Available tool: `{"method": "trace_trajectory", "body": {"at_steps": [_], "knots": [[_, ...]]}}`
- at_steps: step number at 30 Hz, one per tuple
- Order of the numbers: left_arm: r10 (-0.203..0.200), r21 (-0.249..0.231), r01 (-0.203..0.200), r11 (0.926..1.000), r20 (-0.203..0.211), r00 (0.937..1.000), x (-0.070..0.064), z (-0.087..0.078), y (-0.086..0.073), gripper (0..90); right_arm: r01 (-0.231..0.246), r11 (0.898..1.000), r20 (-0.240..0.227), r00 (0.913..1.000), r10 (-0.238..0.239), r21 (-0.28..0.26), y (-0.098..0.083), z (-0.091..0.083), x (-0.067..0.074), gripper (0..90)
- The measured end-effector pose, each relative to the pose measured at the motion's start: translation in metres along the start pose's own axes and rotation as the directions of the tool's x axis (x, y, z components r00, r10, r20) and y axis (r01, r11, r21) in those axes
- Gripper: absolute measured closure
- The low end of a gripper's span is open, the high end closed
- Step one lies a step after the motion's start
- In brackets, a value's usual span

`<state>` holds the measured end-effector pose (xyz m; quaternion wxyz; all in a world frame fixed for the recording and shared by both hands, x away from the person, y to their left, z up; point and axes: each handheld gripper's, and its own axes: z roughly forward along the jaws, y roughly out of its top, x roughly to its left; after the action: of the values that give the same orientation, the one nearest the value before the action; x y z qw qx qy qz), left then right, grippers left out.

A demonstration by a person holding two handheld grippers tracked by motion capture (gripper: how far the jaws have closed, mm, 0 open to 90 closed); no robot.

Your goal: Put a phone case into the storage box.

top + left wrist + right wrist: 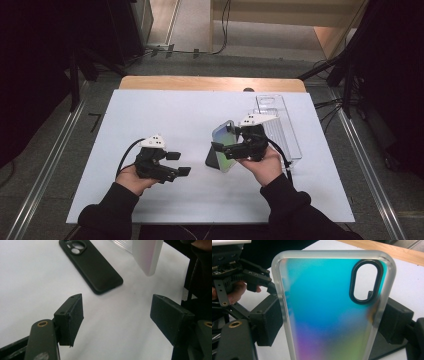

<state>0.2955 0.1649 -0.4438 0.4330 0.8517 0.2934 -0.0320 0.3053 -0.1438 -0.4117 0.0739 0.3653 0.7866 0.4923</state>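
Between the pads of the right tool, clamped by its two long edges: iridescent phone case, raised above the white desk, camera cutout uppermost. Left of it, well apart: left tool, jaws wide open, nothing between them. Flat on the desk just beneath the raised case: black phone case; clear tray lying just to the right.
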Motion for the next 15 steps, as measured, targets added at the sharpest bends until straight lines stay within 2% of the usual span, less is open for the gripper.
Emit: {"method": "trace_trajectory", "body": {"at_steps": [4, 8, 11, 15], "knots": [[-0.005, -0.002, 0.005, 1.0000, -0.010, 0.9999, 0.002, -0.003, -0.009, 27.3, -0.006, 1.000, -0.001, 1.0000, 0.006, -0.001, 0.000, -0.002, -0.001, 15.8], [-0.028, 0.002, 0.028, 0.9996, -0.019, 0.9994, 0.004, -0.004, -0.019, 27.4, -0.019, 1.000, -0.008, 0.9998, 0.019, 0.000, 0.001, -0.004, -0.003, 15.8], [-0.020, 0.015, 0.021, 0.9997, -0.050, 0.9986, 0.006, -0.007, -0.023, 27.4, -0.019, 1.000, -0.005, 0.9998, 0.019, 0.001, 0.002, -0.006, -0.004, 15.8], [-0.054, 0.018, 0.056, 0.9982, -0.096, 0.9939, 0.008, -0.011, -0.028, 27.4, -0.024, 1.000, 0.000, 0.9997, 0.024, -0.001, 0.004, -0.010, -0.006, 15.8]]}}
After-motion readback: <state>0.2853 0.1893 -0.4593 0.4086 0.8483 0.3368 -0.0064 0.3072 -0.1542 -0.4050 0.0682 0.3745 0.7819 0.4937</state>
